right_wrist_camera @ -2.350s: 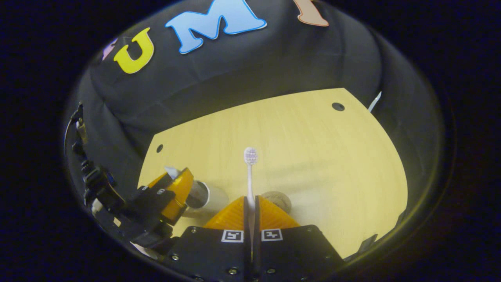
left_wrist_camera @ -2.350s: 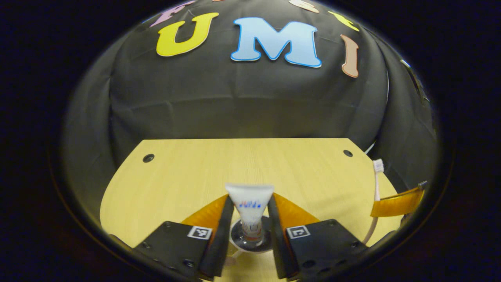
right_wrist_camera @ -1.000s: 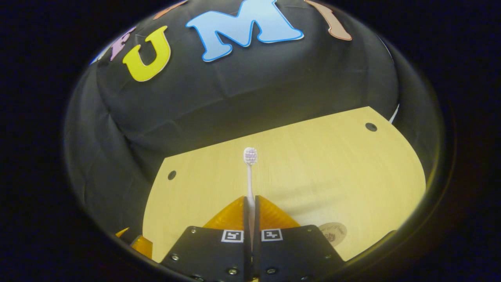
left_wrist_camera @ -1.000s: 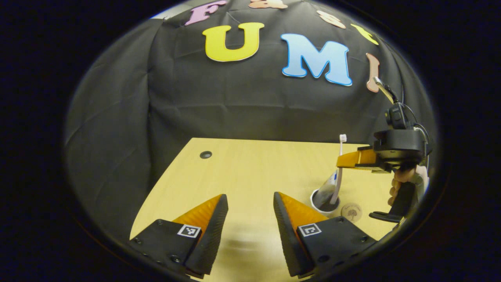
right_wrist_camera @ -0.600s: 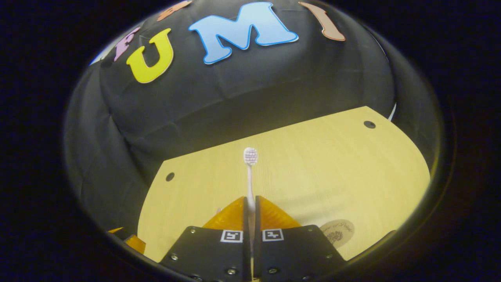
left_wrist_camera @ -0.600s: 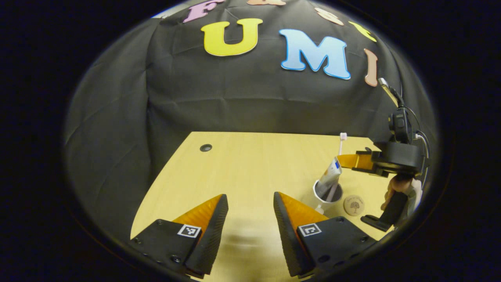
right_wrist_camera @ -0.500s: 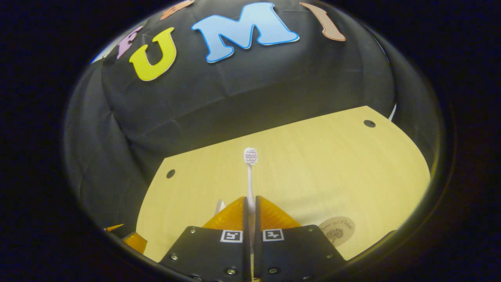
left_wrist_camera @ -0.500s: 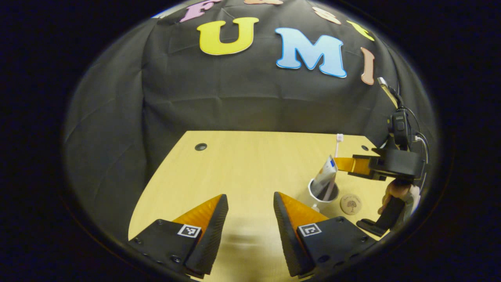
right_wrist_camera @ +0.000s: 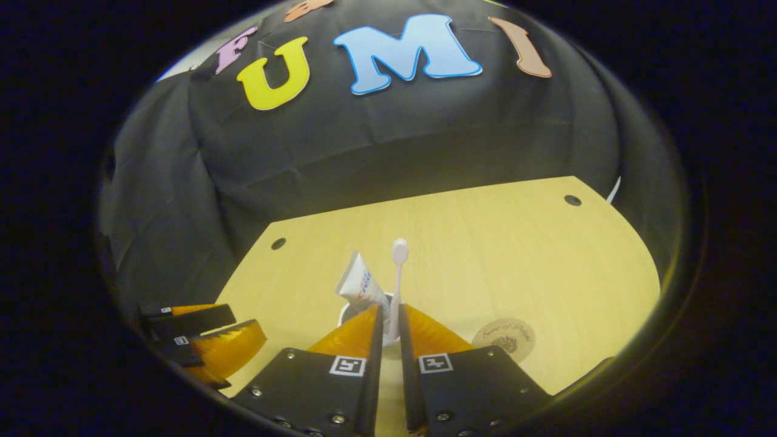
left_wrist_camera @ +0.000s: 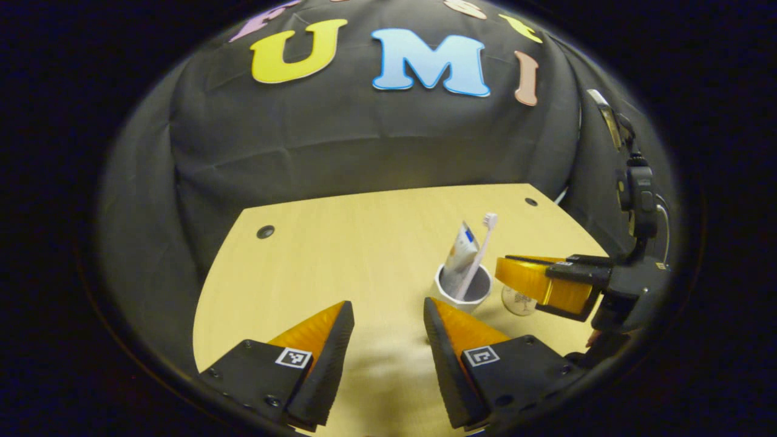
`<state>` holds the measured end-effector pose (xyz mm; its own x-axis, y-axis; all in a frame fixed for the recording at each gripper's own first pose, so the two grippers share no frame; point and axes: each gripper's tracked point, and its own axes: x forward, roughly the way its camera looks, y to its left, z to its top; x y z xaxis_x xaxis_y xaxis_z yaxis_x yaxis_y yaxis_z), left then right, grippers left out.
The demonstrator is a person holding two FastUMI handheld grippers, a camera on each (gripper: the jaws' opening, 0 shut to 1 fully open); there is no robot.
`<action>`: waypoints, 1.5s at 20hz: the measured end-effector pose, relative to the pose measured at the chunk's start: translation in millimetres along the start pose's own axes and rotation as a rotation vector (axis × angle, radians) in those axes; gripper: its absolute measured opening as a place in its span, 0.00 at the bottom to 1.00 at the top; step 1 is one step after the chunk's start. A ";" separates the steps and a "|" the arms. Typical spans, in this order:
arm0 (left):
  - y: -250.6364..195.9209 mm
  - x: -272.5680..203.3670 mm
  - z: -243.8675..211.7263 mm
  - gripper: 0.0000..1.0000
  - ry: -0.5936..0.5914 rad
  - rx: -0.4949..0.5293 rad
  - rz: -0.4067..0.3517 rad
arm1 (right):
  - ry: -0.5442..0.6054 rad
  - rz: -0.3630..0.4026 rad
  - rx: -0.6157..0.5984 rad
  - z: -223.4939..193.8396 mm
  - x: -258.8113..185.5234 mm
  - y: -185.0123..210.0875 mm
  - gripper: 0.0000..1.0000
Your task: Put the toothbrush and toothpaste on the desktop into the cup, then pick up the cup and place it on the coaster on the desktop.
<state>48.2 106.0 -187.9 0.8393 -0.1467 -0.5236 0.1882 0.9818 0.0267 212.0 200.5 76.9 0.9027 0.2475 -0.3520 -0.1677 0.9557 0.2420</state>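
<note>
The toothbrush (left_wrist_camera: 479, 258) and toothpaste (left_wrist_camera: 459, 250) stand in the cup (left_wrist_camera: 464, 290) at the frame's lower middle, beside the coaster (right_wrist_camera: 504, 337) on the counter (left_wrist_camera: 340, 255). The left gripper (left_wrist_camera: 388, 325) gapes wide; the right gripper (right_wrist_camera: 388, 331) is slightly parted, holding nothing.

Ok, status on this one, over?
Left tongs open, empty. Right tongs open, behind cup. Toothbrush and toothpaste in cup. Cup beside coaster, not on it. Nothing between them.

White round cup (left_wrist_camera: 464, 295) stood upright on pale wooden desktop (left_wrist_camera: 340, 255). White squeezed toothpaste tube (left_wrist_camera: 461, 250) and white slim toothbrush (left_wrist_camera: 481, 252) leaned inside cup, bristles up. Round wooden coaster (right_wrist_camera: 504, 338) lay flat just beside cup, bare.
</note>
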 end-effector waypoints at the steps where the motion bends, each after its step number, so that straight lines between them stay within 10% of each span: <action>1: -5.9 4.0 -0.6 0.76 0.021 0.024 -0.026 | 0.000 -0.002 0.006 -0.7 -4.9 -3.8 0.17; 13: -58.0 39.7 -25.9 0.76 0.322 0.249 -0.281 | 0.048 -0.100 0.136 -35.0 -42.5 -72.8 0.18; 30: -62.2 95.4 -77.3 0.78 0.697 0.405 -0.300 | 0.051 -0.275 0.312 -43.3 -73.1 -164.6 0.14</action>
<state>77.1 40.3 -305.3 0.2455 -0.1549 -0.9569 0.6308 0.7751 0.0363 156.5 32.1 23.6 0.8750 0.0045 -0.4841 0.2124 0.8950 0.3922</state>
